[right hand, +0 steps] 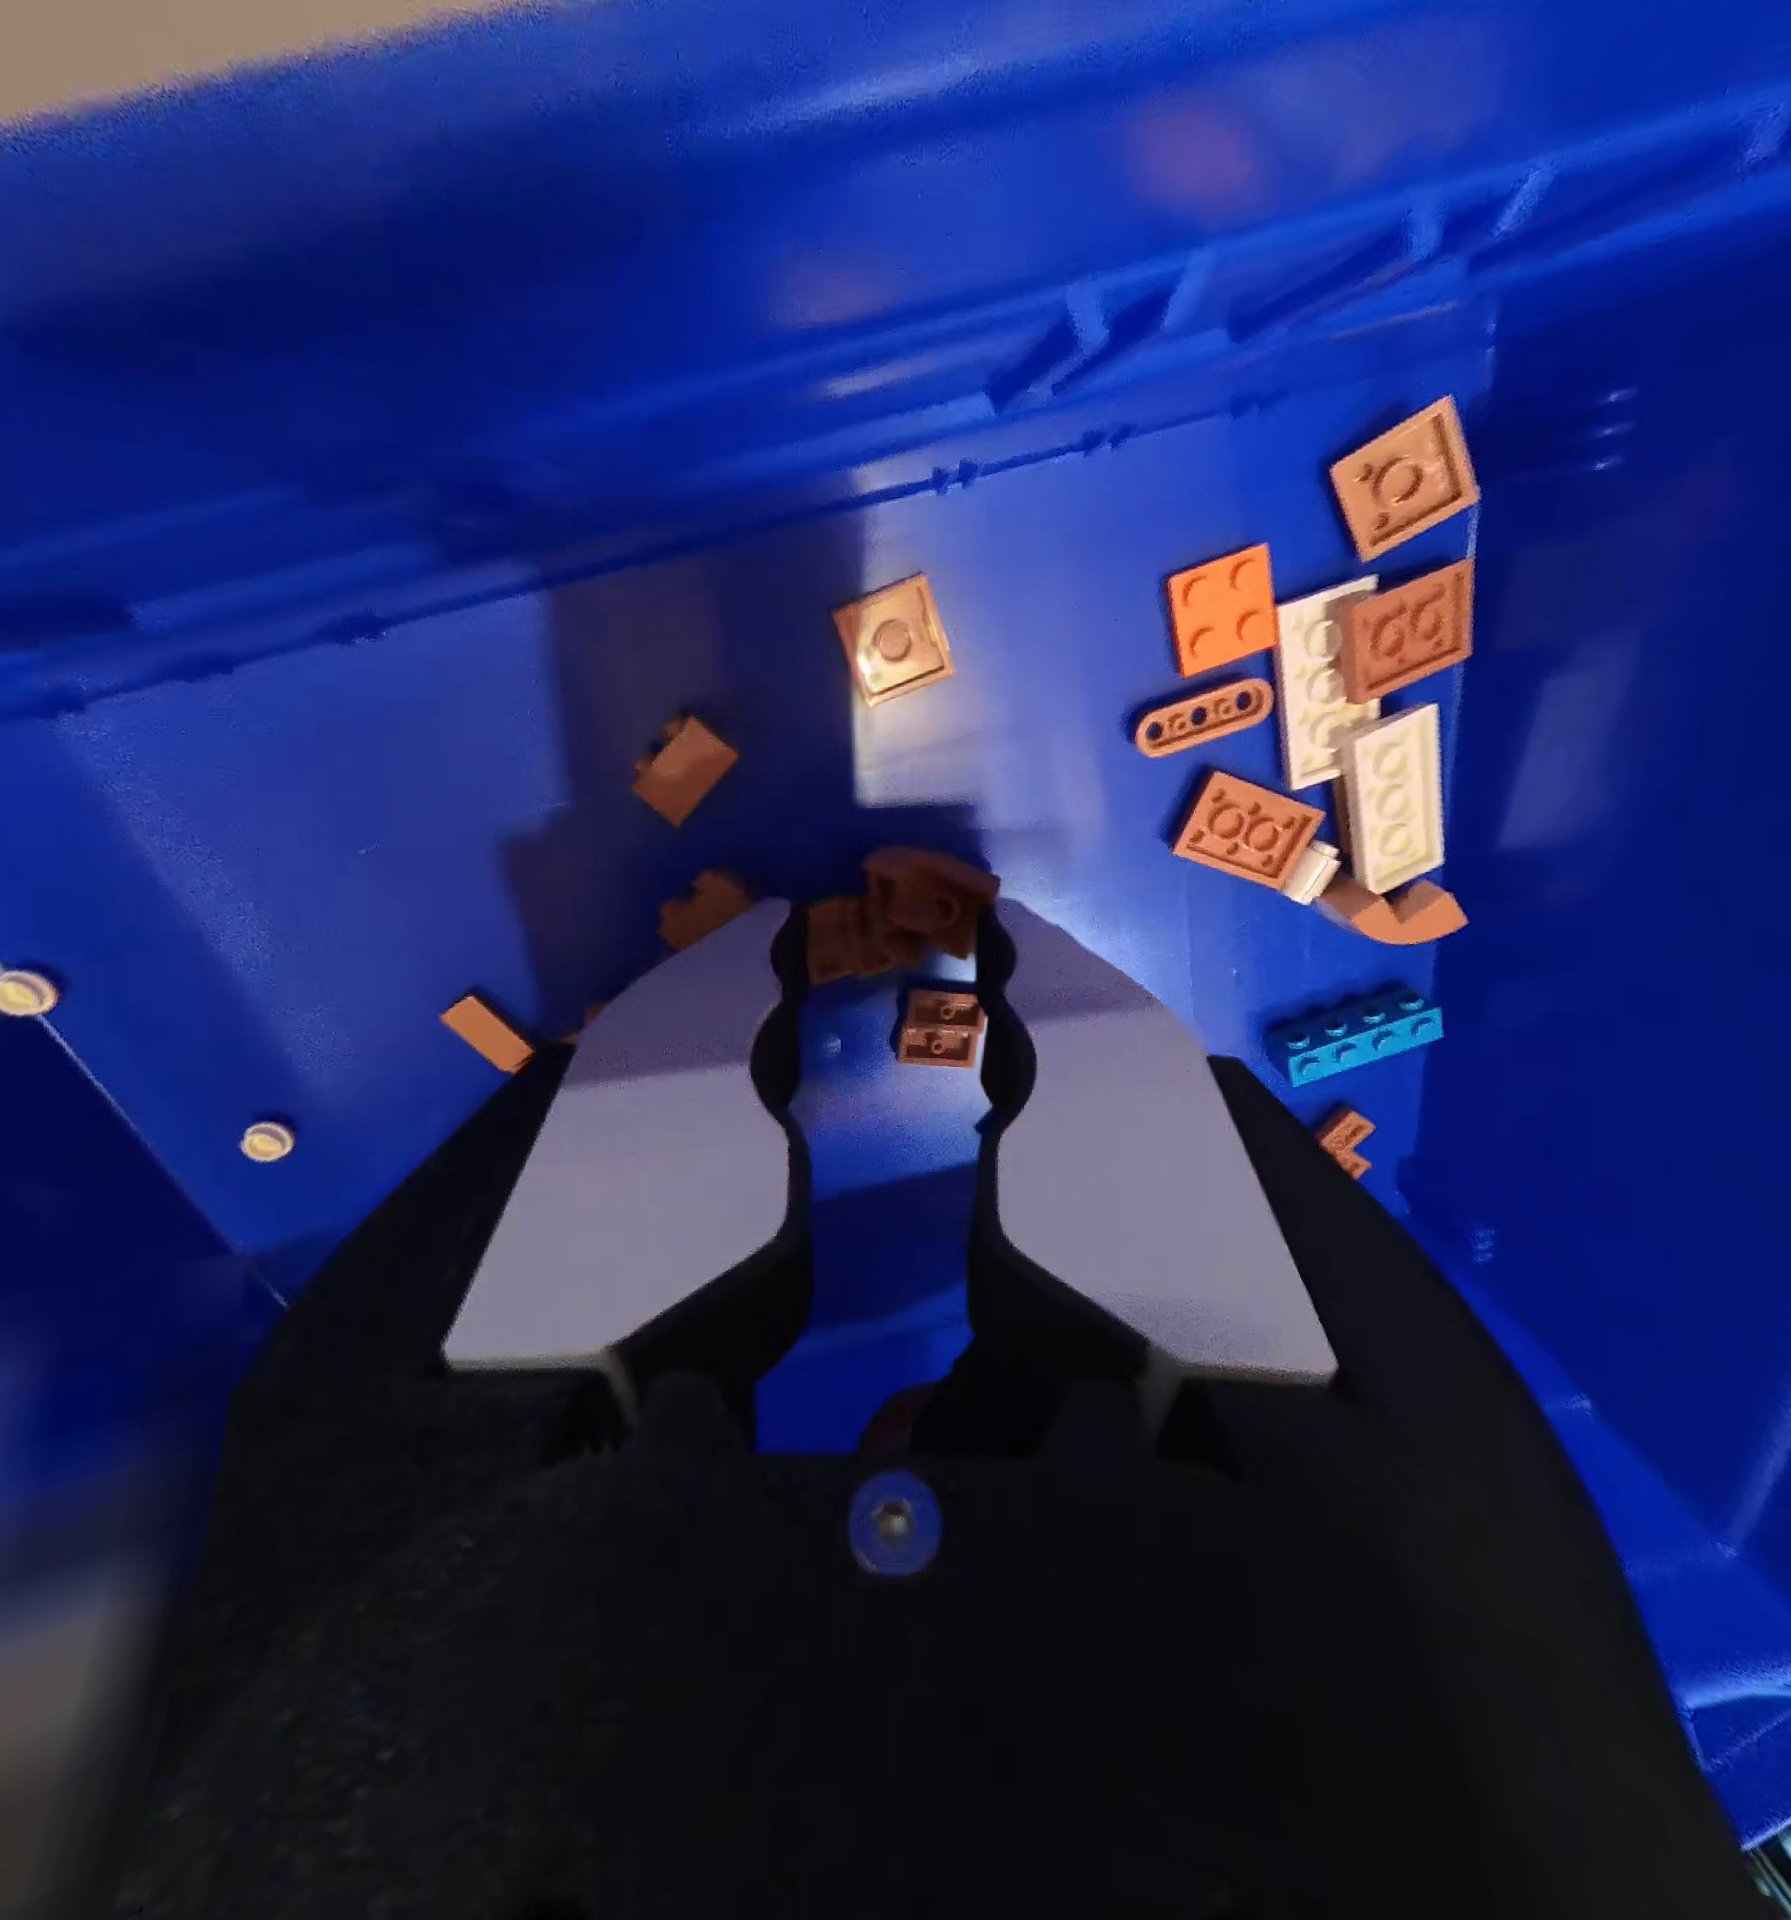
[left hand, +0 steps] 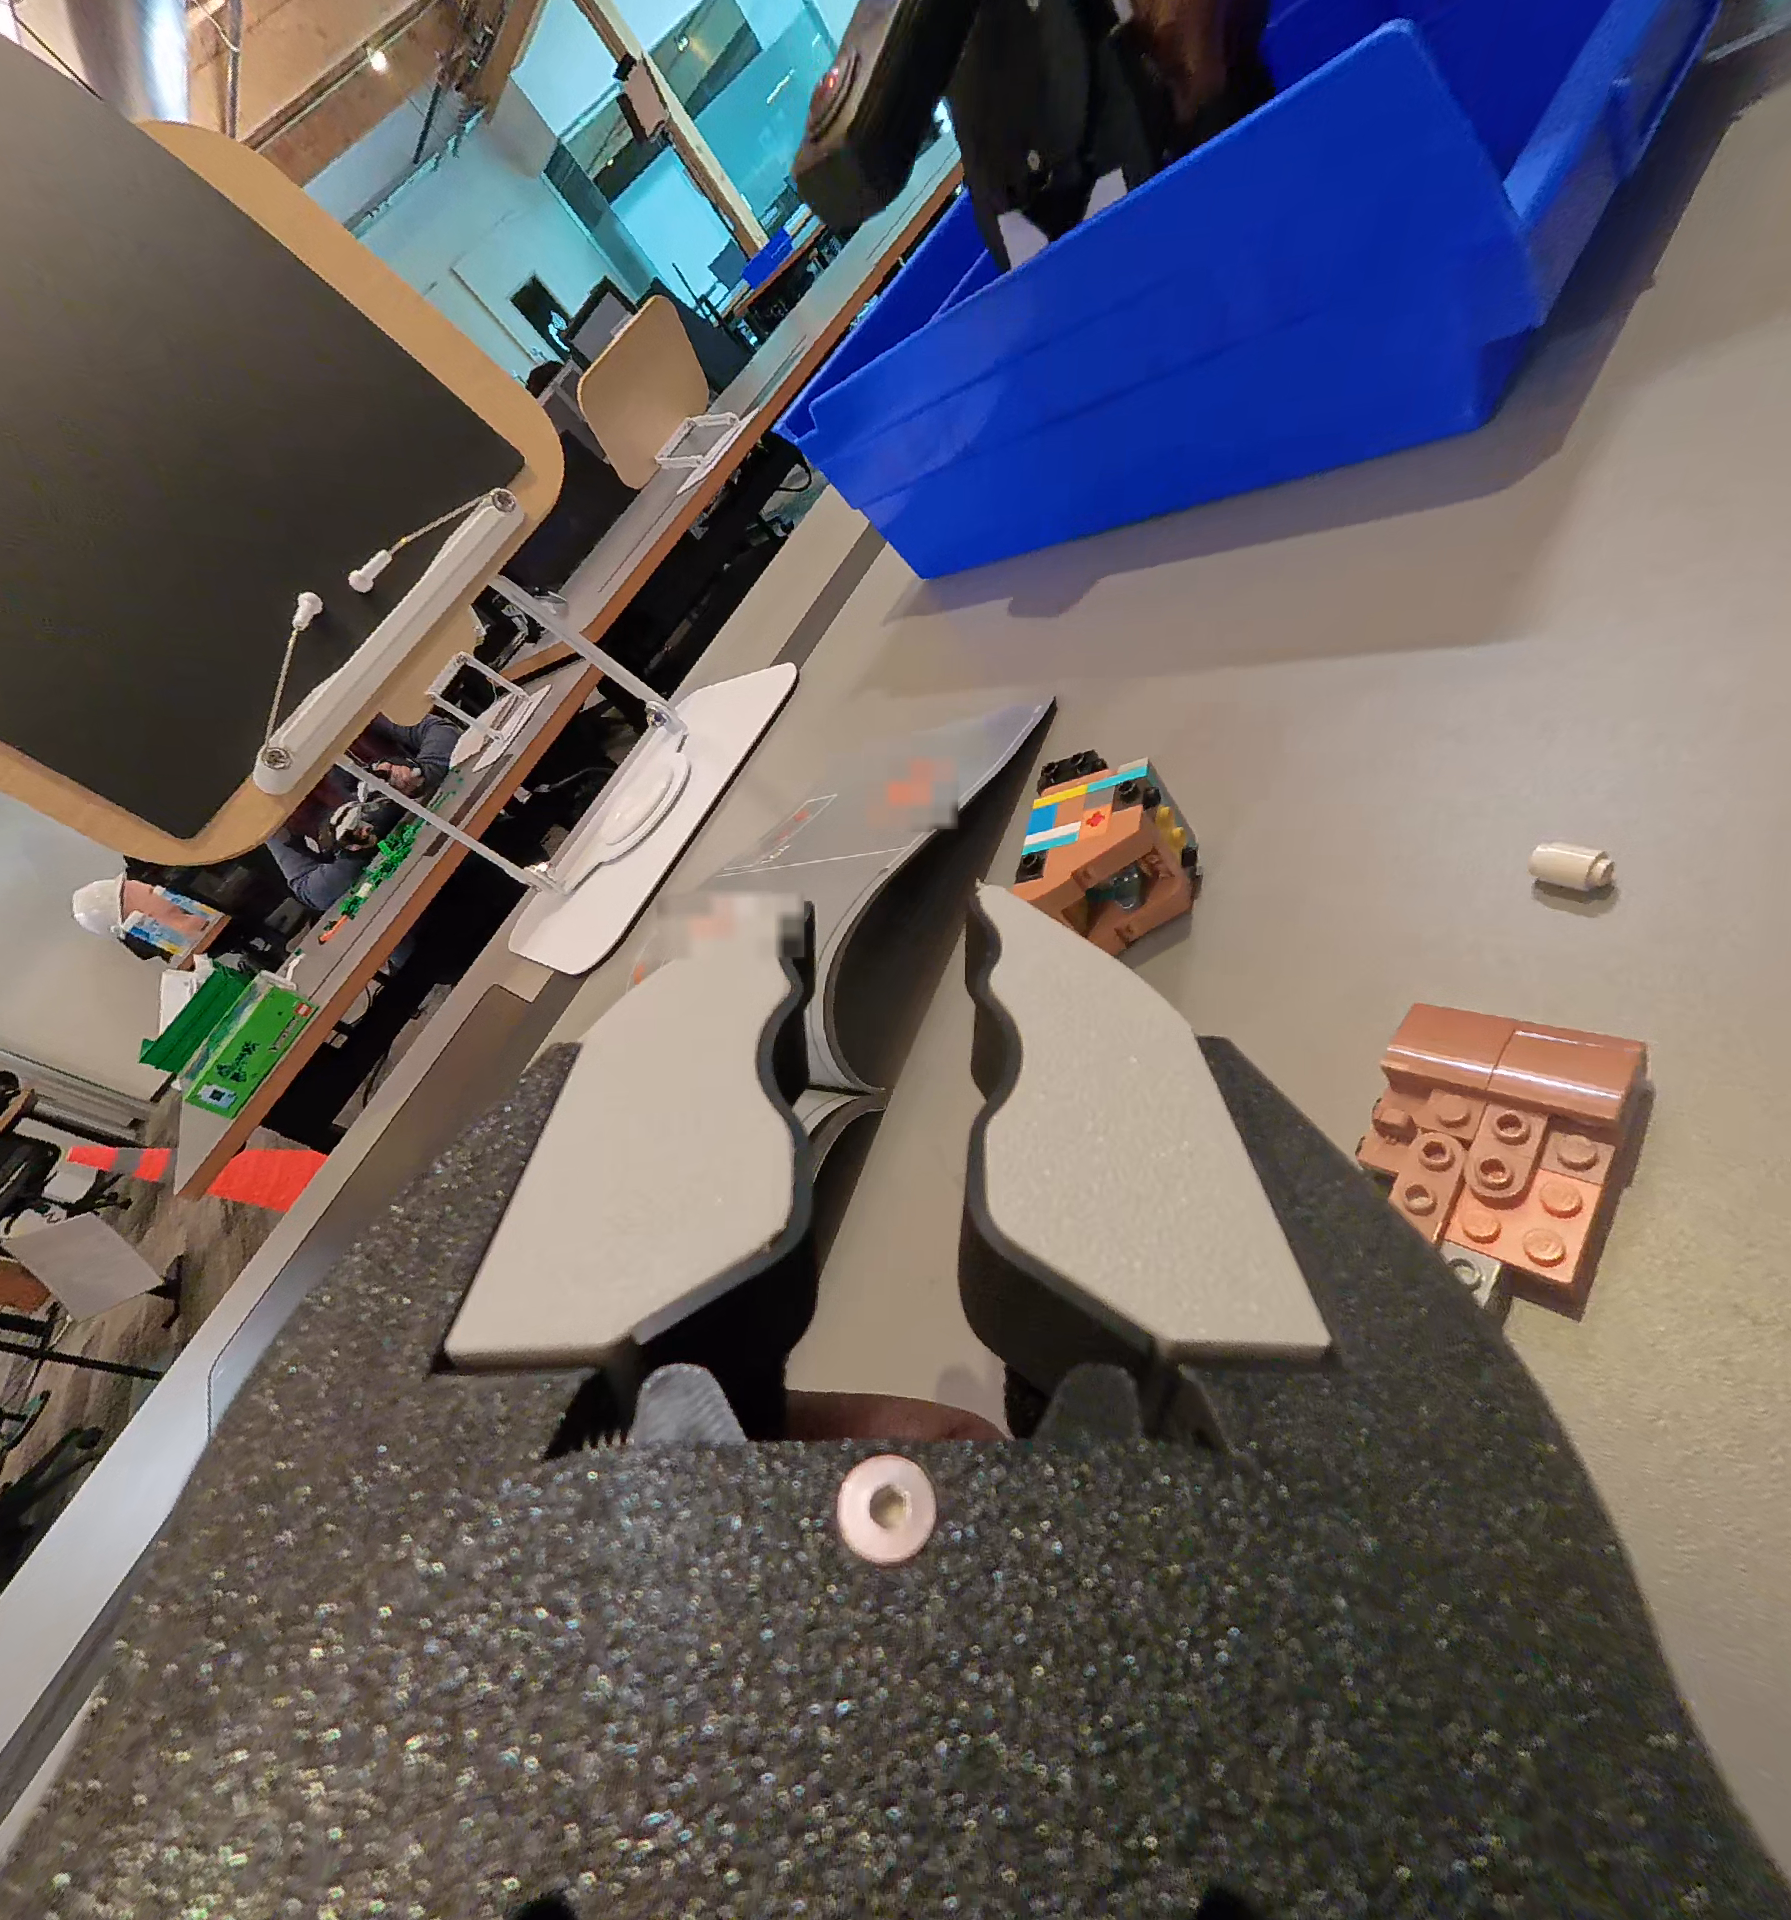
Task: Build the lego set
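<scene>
right gripper in blue bin, fingers apart (brown pieces between)

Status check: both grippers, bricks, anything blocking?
Left gripper open, empty, above the table. Right gripper open inside blue bin, tips at a clump of brown pieces, not gripped. Nothing blocking.

My right gripper is down inside the blue bin, jaws apart, a small clump of brown pieces between the tips. White plates lie at two o'clock, a teal brick at three.
</scene>
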